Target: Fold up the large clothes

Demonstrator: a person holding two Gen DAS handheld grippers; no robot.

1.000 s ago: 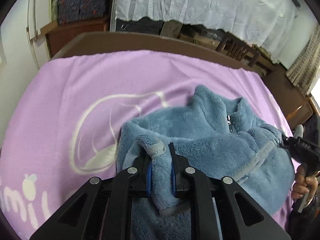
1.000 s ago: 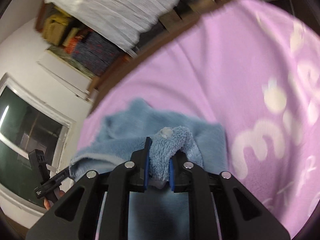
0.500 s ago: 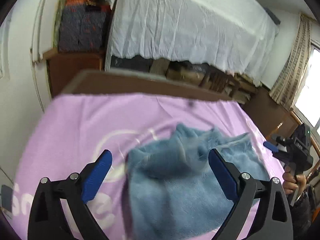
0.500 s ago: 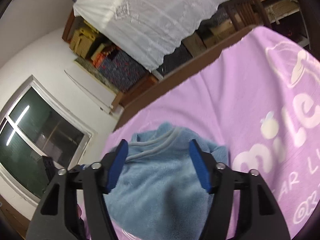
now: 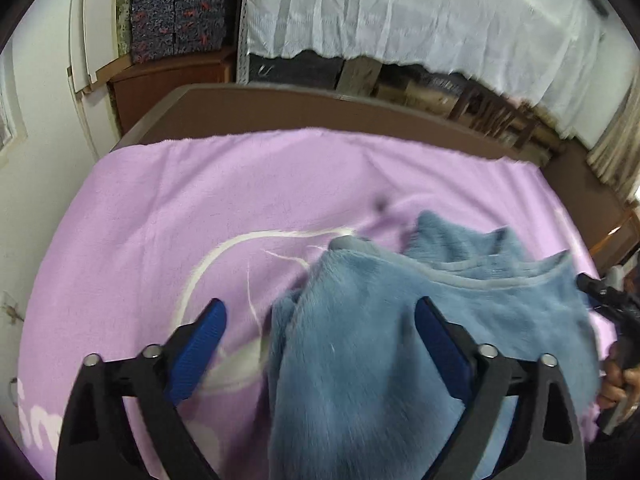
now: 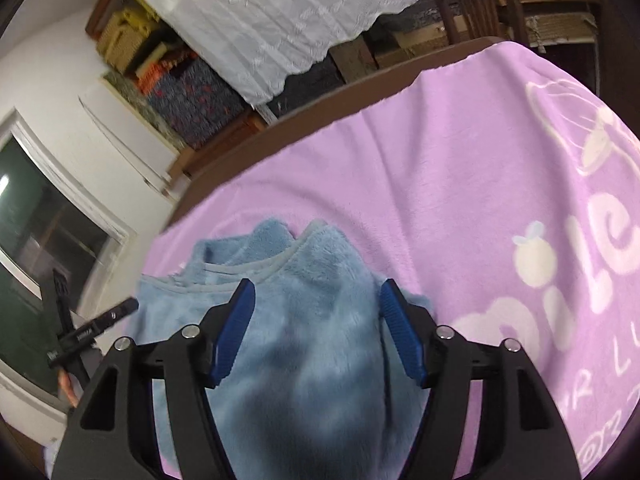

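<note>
Purple blanket; blue fleece blurred, cut off below.

Fleece garment showing dusty blue with paler grey-blue trim along its edges, sitting at 5 o'clock in the left wrist view; reading lighter sky blue at 6 o'clock in the right wrist view

Blanket spreading lilac purple, carrying a white looping outline at 8 o'clock; white bubble lettering and a small white fruit shape running at 3 o'clock in the right wrist view

Gripper pads showing bright blue on black frames

Curtain hanging white at 12 o'clock

Stacked boxes showing dark navy with red flecks at 11 o'clock

Bed frame showing brown
</note>
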